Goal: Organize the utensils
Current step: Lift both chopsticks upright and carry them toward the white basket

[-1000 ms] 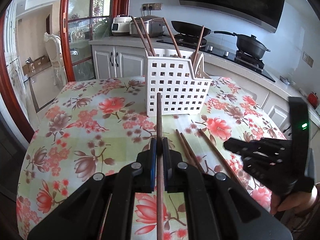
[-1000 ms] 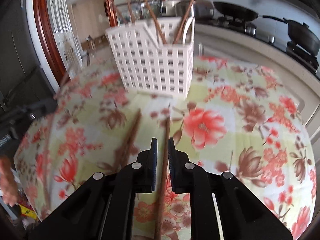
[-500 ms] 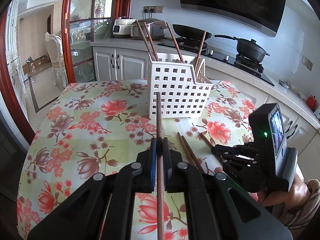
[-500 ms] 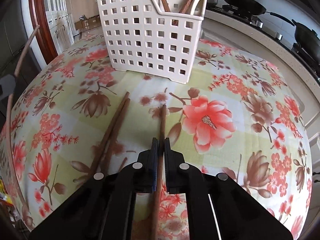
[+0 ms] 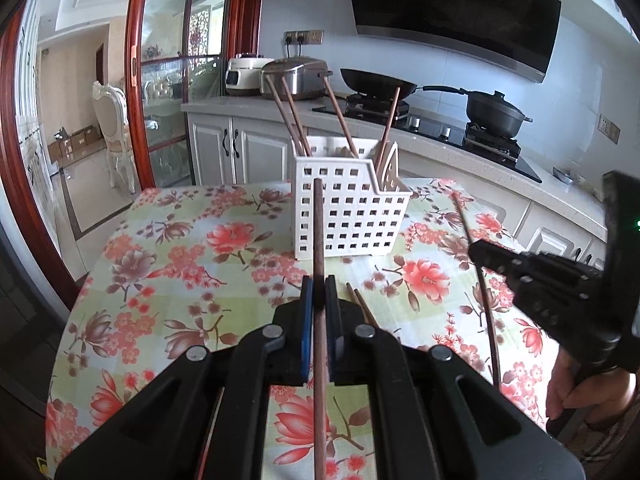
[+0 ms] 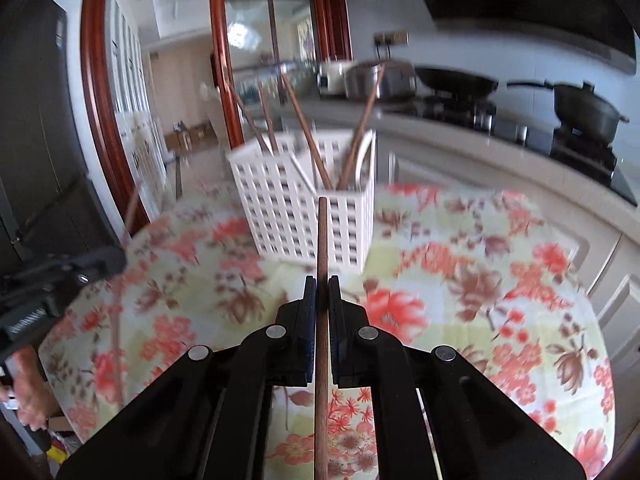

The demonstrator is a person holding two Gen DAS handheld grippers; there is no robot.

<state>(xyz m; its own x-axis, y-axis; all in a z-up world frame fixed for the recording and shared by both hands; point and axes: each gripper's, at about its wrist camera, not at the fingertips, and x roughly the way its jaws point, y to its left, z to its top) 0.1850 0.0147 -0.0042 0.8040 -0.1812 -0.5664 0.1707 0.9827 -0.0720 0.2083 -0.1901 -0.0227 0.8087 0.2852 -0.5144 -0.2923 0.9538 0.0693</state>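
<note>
Each hand-held gripper is clenched on one brown wooden chopstick. The left hand-held gripper pinches its chopstick partway along the shaft, so a long end runs forward toward the white perforated utensil basket; the right hand-held gripper holds its chopstick the same way, aimed at a corner of the basket. Gripping mid-shaft with the stick in line with the fingers probably serves to steer the free tip over the basket's rim and drop it in upright. The basket stands near the far side of the floral-clothed surface, and a partition divides it into compartments. Four chopsticks already lean in it, two together at the left and two crossing toward the right; the right wrist view is blurred, so which compartment each occupies cannot be told for sure. Two more chopsticks lie side by side on the cloth just right of the left gripper's fingers, not yet collected. Behind the surface runs a kitchen counter with rice cookers, a wok and a lidded pot on the hob.
</note>
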